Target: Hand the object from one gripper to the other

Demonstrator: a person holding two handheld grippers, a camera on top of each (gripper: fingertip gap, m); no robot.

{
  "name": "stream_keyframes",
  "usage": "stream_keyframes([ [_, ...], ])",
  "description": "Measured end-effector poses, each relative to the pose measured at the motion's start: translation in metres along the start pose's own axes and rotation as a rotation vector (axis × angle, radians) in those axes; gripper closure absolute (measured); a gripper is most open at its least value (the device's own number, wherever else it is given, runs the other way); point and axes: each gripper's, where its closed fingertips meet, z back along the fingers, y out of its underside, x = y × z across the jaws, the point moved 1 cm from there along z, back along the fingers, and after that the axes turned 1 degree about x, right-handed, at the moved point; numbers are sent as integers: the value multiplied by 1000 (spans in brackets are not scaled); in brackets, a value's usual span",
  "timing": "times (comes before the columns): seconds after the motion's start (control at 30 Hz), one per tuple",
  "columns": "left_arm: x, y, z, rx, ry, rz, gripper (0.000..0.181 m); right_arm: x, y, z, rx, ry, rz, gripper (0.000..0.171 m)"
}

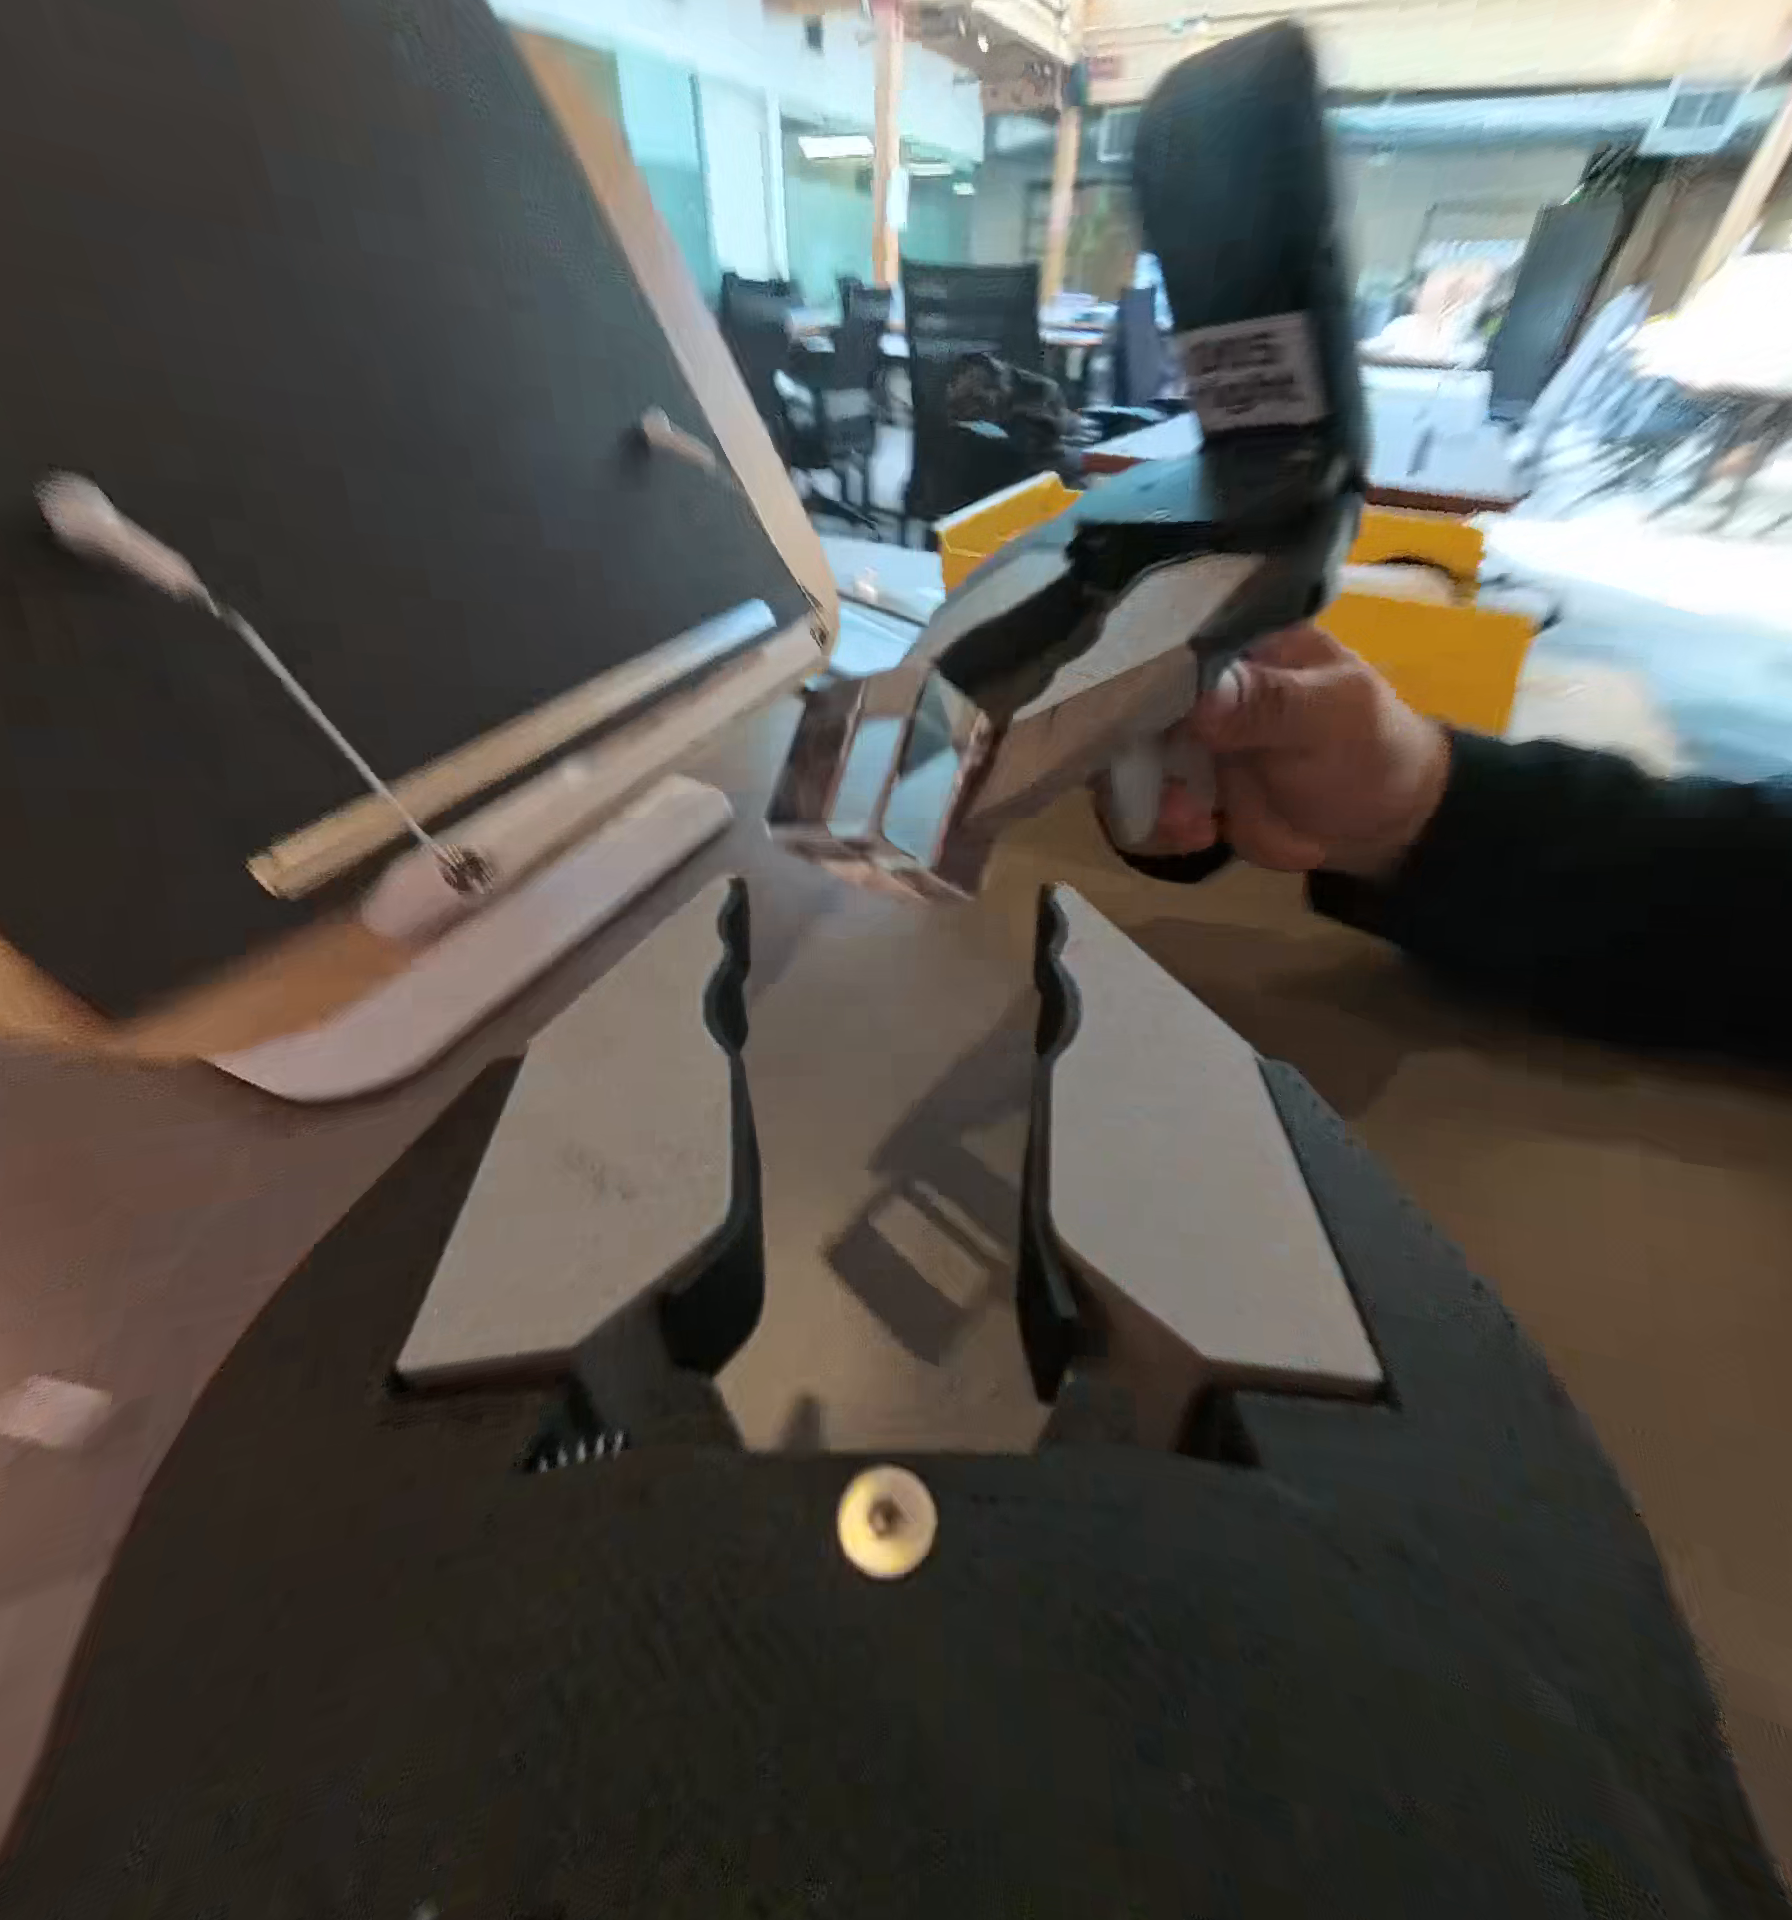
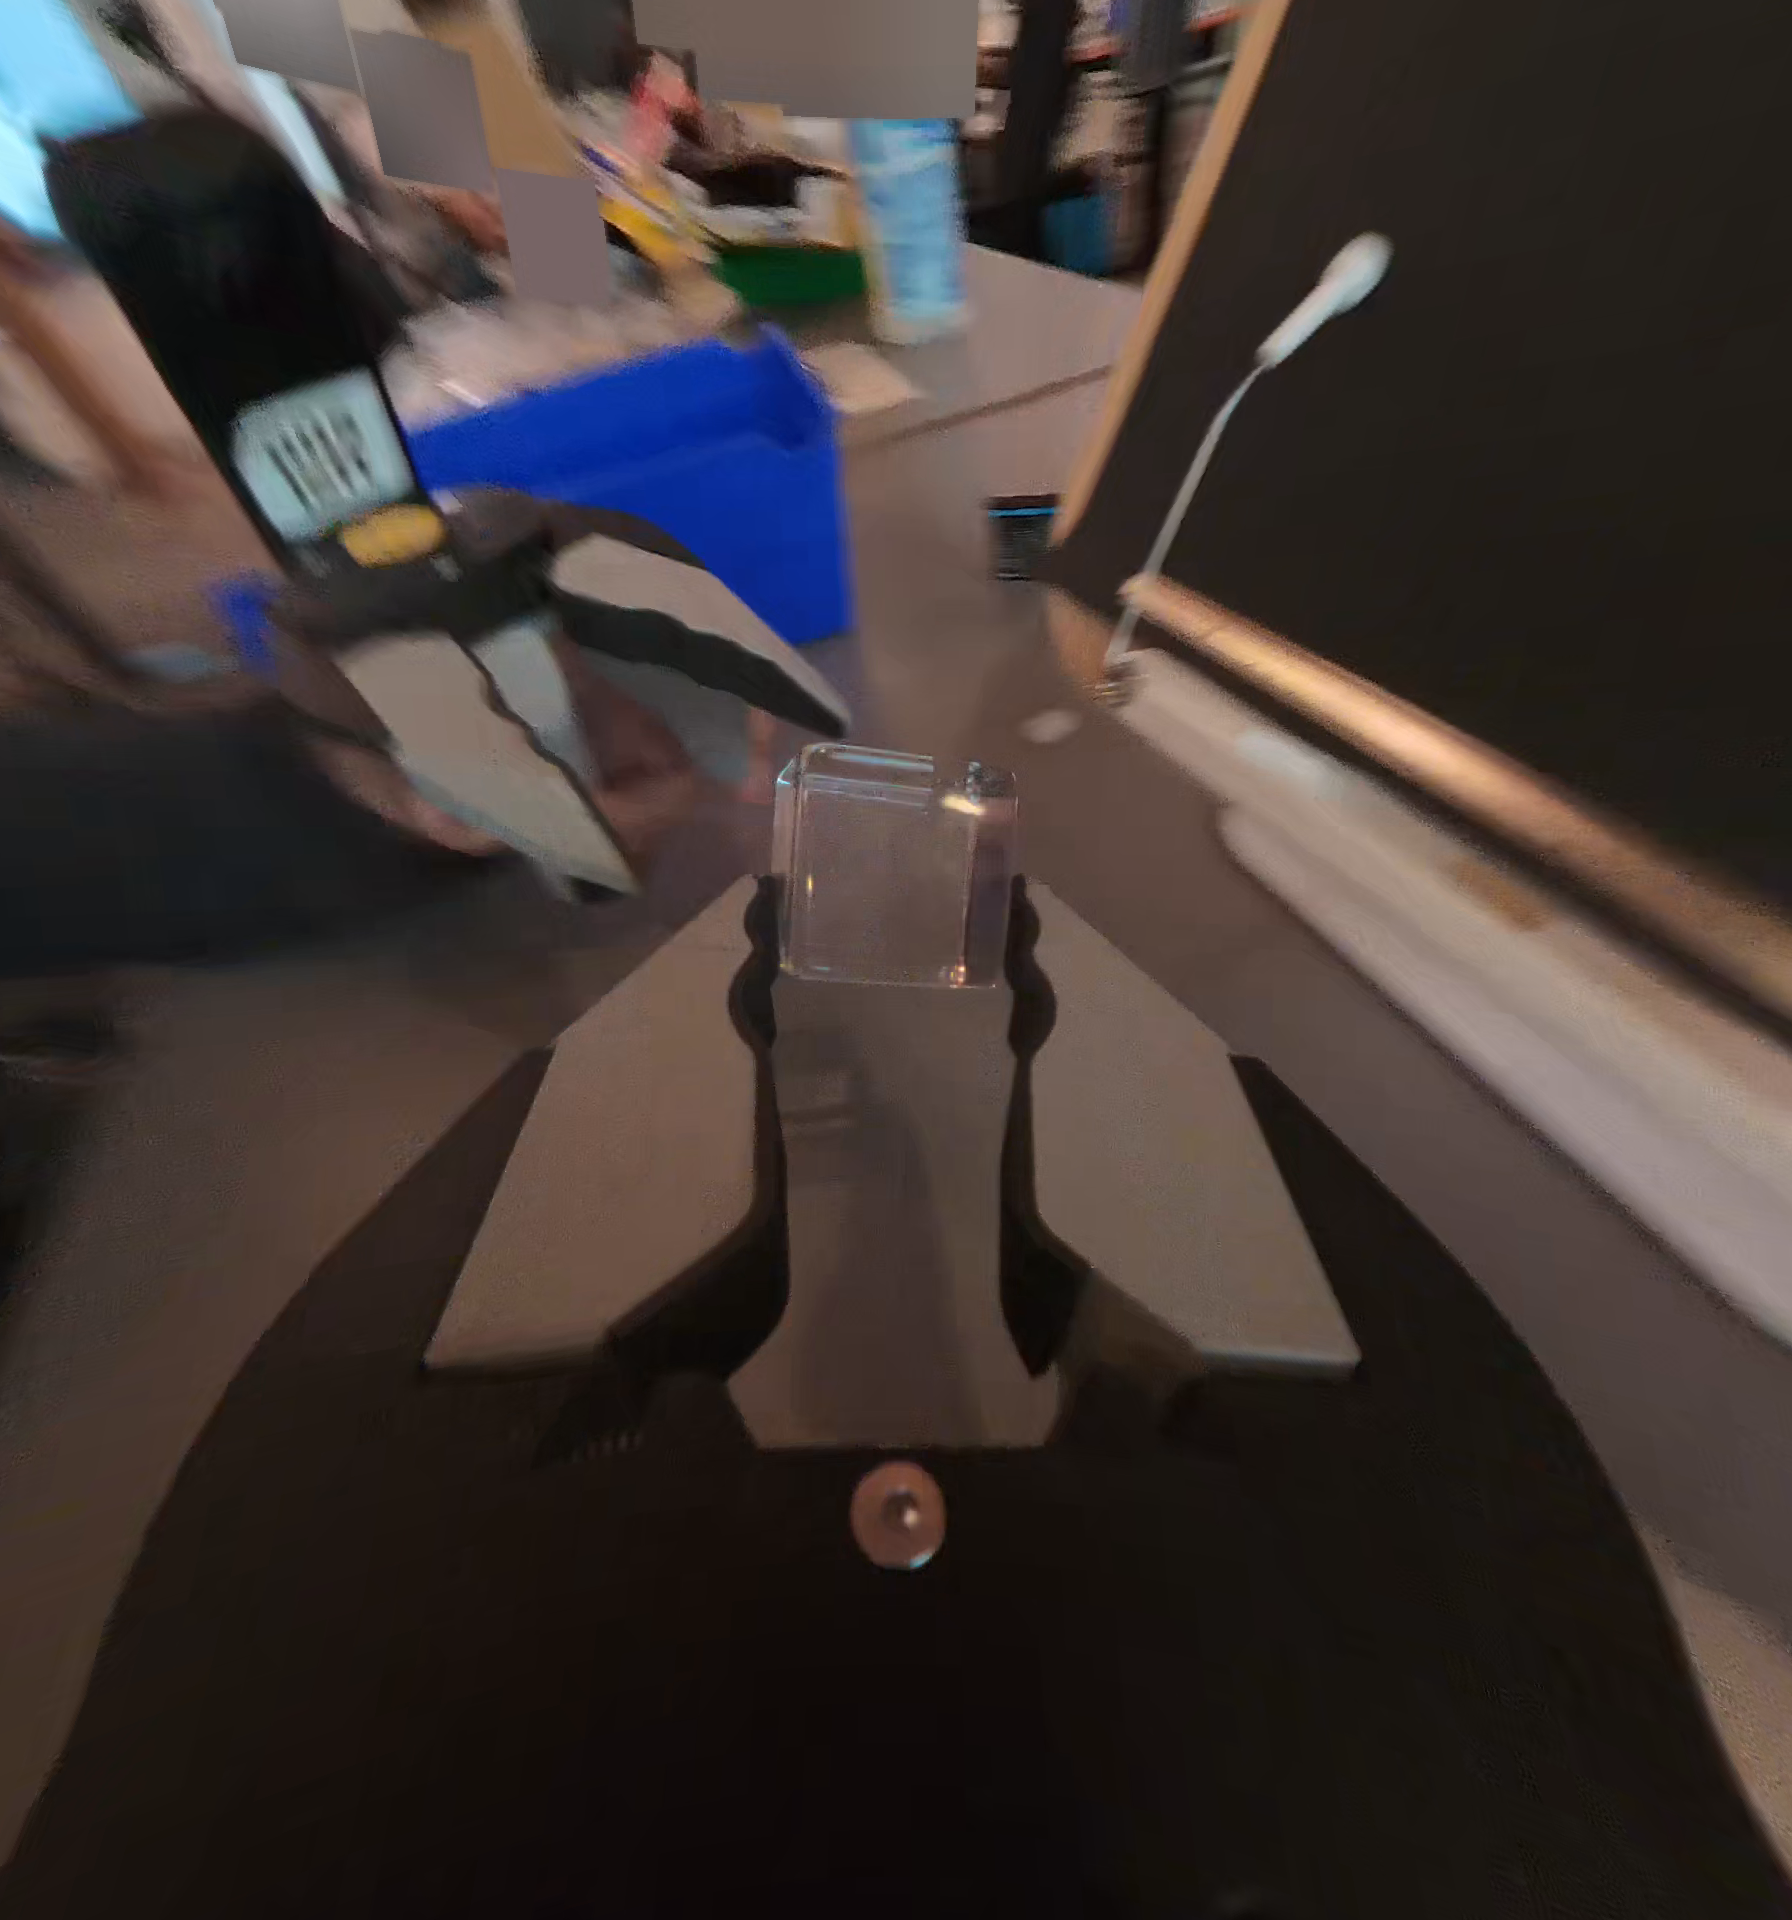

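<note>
Clear cube [image 2: 892, 868] clamped in the right tongs [image 2: 890, 914].
Left tongs [image 1: 892, 935] stand apart and empty at frame centre above the brown counter [image 1: 1494, 1195].

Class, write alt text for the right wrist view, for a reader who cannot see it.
The right gripper holds a clear cube between its fingertips above a grey table. The left gripper, fingers apart, is close by to the left, a blue bin behind it. A tilted black board stands at right.
</note>
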Motion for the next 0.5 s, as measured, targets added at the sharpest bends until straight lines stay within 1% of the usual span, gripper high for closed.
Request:
stream_keyframes([
  [0.03, 2, 3, 0, 22, 48, 102, 124, -6, -1, 3, 14, 108, 110, 131],
  [0.1, 6, 9, -1, 42, 101, 265, 121, -8, -4, 6, 40, 253, 318, 132],
  [0.23, 7, 13, -3, 35, 168, 412, 118, 6, 5, -7, 135, 359, 625, 131],
  [0.33, 5, 13, -3, 37, 177, 436, 117, 13, 11, -17, 196, 427, 801, 131],
  [0.4, 5, 14, -4, 42, 170, 430, 118, 21, 10, -22, 200, 454, 893, 131],
  [0.5, -1, 17, -6, 60, 199, 416, 126, 30, 6, -26, 195, 490, 985, 130],
])
